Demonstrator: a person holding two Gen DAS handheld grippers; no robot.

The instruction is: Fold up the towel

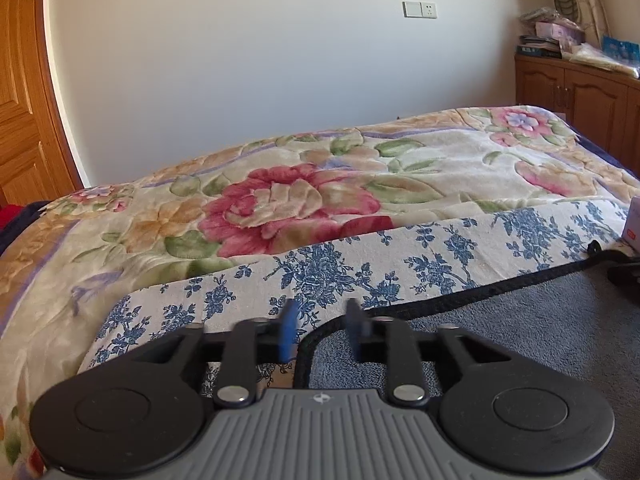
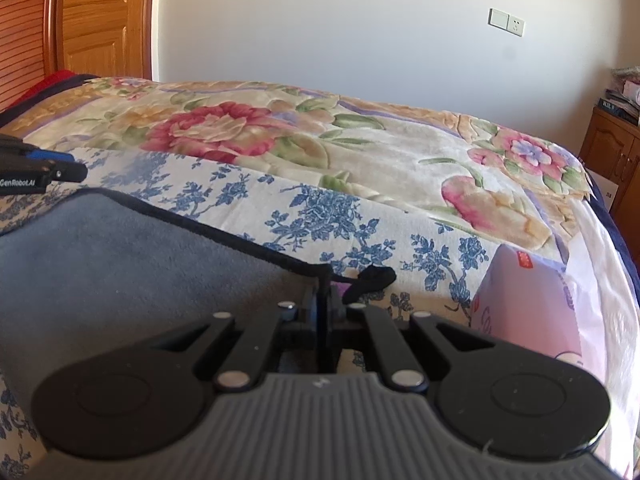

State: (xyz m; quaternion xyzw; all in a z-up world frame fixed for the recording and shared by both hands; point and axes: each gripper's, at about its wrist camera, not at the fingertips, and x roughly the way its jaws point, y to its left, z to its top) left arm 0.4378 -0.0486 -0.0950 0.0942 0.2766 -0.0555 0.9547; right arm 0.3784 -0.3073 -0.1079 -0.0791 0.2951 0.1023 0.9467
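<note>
right wrist view: grey black-edged towel (image 2: 120,264) lies flat, right jaws pinching its corner, left jaws parted.

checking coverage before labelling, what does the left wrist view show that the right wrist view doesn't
Left wrist only: the left gripper with its jaws apart over the towel's left corner, and the full cabinet top with its clutter.

Right wrist only: the right gripper shut on the towel's right corner, the towel's black loop, and most of the pink box.

Both: the grey towel with black trim, the blue floral sheet, the flowered blanket, the wall socket and the wooden door.
</note>
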